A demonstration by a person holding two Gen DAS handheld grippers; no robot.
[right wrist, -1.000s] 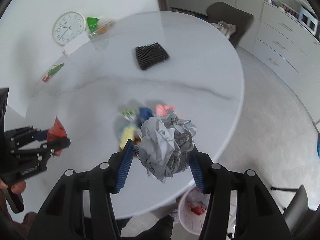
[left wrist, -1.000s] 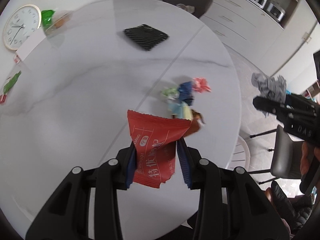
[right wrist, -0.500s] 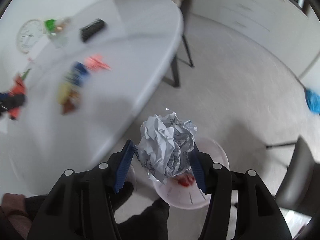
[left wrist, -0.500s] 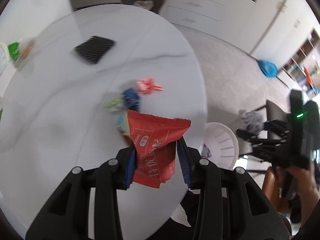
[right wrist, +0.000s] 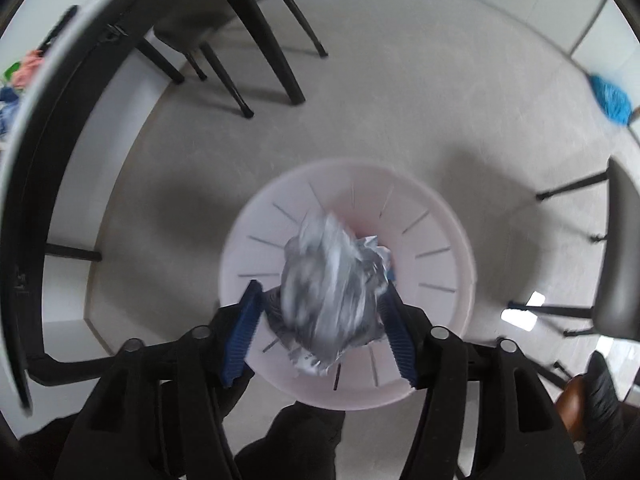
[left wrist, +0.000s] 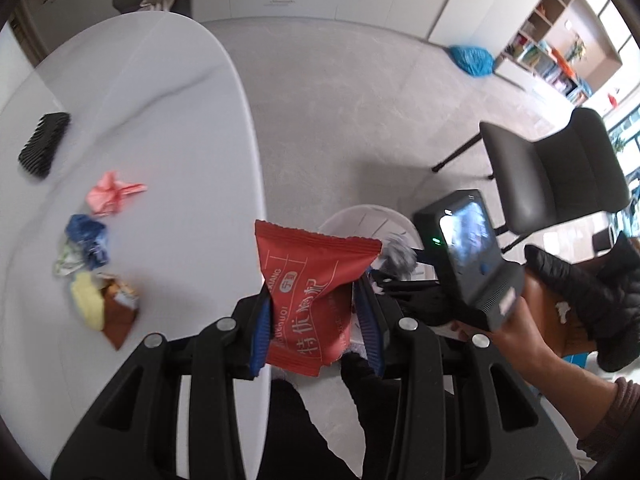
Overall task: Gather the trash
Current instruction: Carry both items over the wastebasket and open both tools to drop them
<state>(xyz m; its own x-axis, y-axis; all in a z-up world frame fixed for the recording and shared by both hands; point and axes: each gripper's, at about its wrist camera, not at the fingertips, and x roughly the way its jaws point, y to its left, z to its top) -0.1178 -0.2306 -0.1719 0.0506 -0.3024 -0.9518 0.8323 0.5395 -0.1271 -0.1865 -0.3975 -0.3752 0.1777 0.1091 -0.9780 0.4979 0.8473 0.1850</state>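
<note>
Your left tool [left wrist: 316,320] is clamped on a red snack wrapper [left wrist: 310,296], its blue pads pressing the packet's two sides, and the packet stands up between them with its crimped top edge uppermost. It hangs just past the right edge of the white desk [left wrist: 160,128], over the floor and beside the white bin [left wrist: 360,220], whose rim shows behind the packet.

Your right tool [right wrist: 320,332] points down at the white bin [right wrist: 440,280] on the floor and its jaws are opening. The crumpled grey paper ball [right wrist: 332,280] sits between the blue pads, blurred; a gap shows beside the left pad, and on the right the ball's edge hides any contact. The ball is directly above the bin's mouth. In the left wrist view the same paper ball [left wrist: 398,254] shows at the tip of the right tool [left wrist: 400,276], just right of the red packet, with your right hand [left wrist: 516,336] gripping the handle behind it.

More trash lies on the desk, in a loose group near its right edge: a pink crumpled wrapper [left wrist: 112,196] farthest from you, then a blue wrapper [left wrist: 90,240] touching a pale green one [left wrist: 68,260], and nearest you a yellow piece [left wrist: 86,300] against a brown packet [left wrist: 118,312]. A black ribbed pad [left wrist: 44,144] lies well apart from them at the far left. A dark chair [left wrist: 556,176] stands on the floor to the right of the bin.
</note>
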